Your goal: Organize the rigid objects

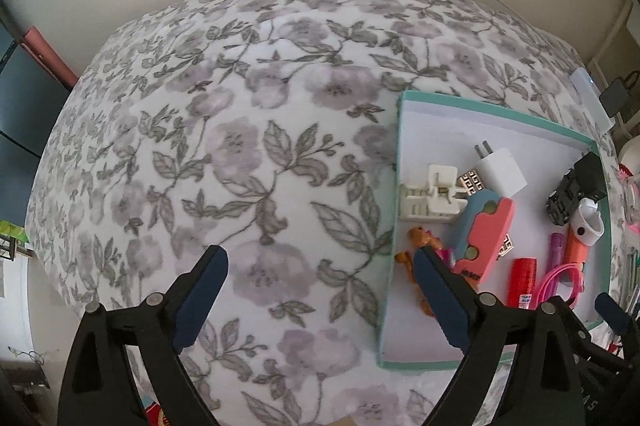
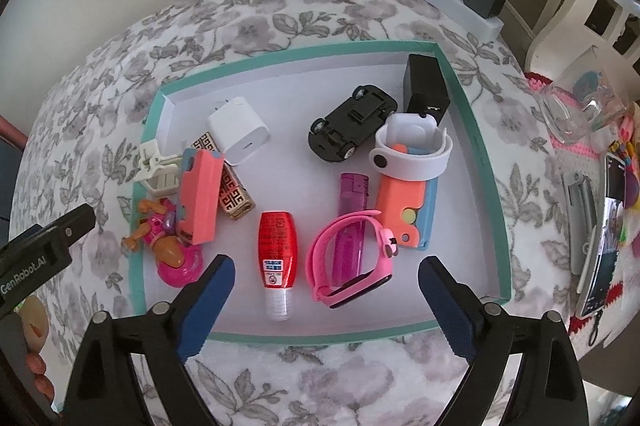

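A teal-rimmed white box (image 2: 484, 161) lies on the floral cloth and holds several small items: a white charger (image 2: 238, 129), a black toy car (image 2: 352, 123), a red bottle (image 2: 276, 254), a pink watch (image 2: 352, 262), a white band (image 2: 412, 149), a toy figure (image 2: 168, 242) at its left wall. My right gripper (image 2: 326, 284) is open and empty over the box's near edge. My left gripper (image 1: 320, 270) is open and empty above the cloth, left of the box (image 1: 390, 306).
A white power strip (image 2: 460, 7) with a black adapter lies at the cloth's far right. A glass (image 2: 580, 113), a phone (image 2: 604, 238) and trinkets sit at the right edge. The floral cloth (image 1: 240, 145) spreads to the left of the box.
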`<state>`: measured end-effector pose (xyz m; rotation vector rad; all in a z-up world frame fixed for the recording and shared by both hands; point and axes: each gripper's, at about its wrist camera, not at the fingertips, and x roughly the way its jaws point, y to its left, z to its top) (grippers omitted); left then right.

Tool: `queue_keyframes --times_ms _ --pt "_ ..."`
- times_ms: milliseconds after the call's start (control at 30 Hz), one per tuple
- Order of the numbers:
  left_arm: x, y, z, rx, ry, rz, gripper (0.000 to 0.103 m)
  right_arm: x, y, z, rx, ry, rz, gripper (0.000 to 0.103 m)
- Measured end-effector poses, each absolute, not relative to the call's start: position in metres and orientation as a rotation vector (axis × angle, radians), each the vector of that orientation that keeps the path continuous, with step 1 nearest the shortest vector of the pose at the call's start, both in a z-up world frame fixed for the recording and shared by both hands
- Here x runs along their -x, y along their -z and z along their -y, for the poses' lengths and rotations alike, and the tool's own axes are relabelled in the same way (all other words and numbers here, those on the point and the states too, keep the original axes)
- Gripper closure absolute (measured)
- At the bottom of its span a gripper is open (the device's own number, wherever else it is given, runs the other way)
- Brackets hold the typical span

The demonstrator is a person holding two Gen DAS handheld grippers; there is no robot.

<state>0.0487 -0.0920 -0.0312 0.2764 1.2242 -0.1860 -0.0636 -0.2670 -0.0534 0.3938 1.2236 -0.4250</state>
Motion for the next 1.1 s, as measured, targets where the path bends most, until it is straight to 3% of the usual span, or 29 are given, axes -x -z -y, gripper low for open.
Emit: queue_keyframes --times_ms 1100 --pt "-0.010 0.010 0.049 -0.322 0.197 -1.128 0.009 0.087 0.013 0.232 -0.310 0.451 -1.113 0.000"
